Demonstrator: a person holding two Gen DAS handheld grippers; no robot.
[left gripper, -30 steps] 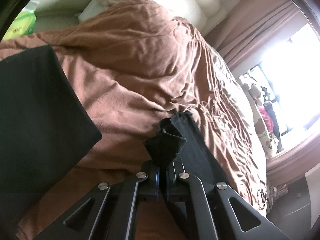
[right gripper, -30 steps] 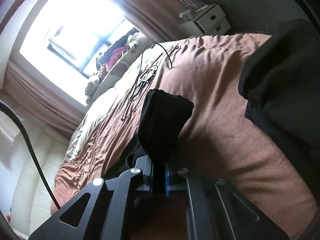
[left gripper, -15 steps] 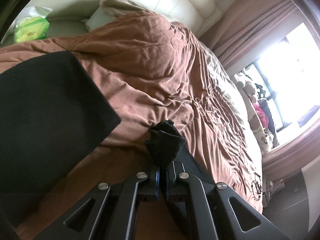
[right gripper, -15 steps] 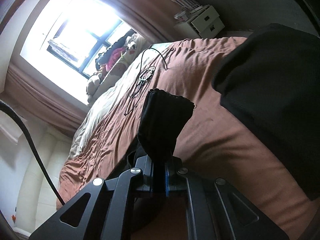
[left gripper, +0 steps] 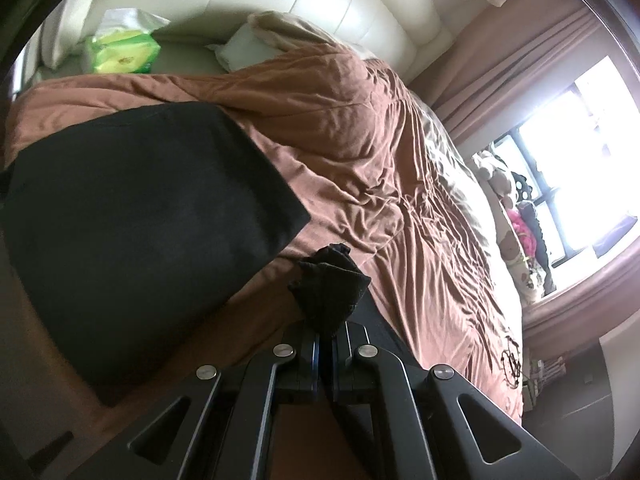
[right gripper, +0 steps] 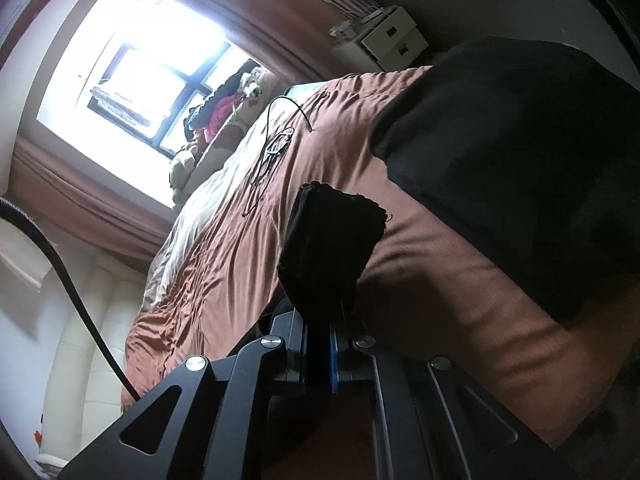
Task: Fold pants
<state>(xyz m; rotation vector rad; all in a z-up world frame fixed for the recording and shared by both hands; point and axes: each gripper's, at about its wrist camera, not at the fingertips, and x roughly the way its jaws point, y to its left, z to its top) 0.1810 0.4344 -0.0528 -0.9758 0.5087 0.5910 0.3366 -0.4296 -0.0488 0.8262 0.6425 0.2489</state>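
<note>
Black pants lie on a brown bedspread [left gripper: 360,152]. In the left wrist view their broad flat part [left gripper: 140,232] fills the left side, and my left gripper [left gripper: 326,336] is shut on a bunched black corner [left gripper: 330,292] lifted just above the bed. In the right wrist view the broad part of the pants [right gripper: 520,168] spreads across the upper right. My right gripper [right gripper: 322,332] is shut on another thick fold of the black cloth [right gripper: 328,248], which stands up from the jaws.
A cream padded headboard [left gripper: 340,4], a pillow [left gripper: 240,48] and a green tissue pack [left gripper: 122,50] sit at the bed's head. Thin black cables [right gripper: 276,148] lie on the bedspread [right gripper: 224,272]. Soft toys [left gripper: 516,216] line the bright window; white drawers [right gripper: 392,40] stand beyond the bed.
Both grippers have carried their black cloth corners across the bed toward the broad part of the pants, which now fills more of each view. Both grips are unchanged.
</note>
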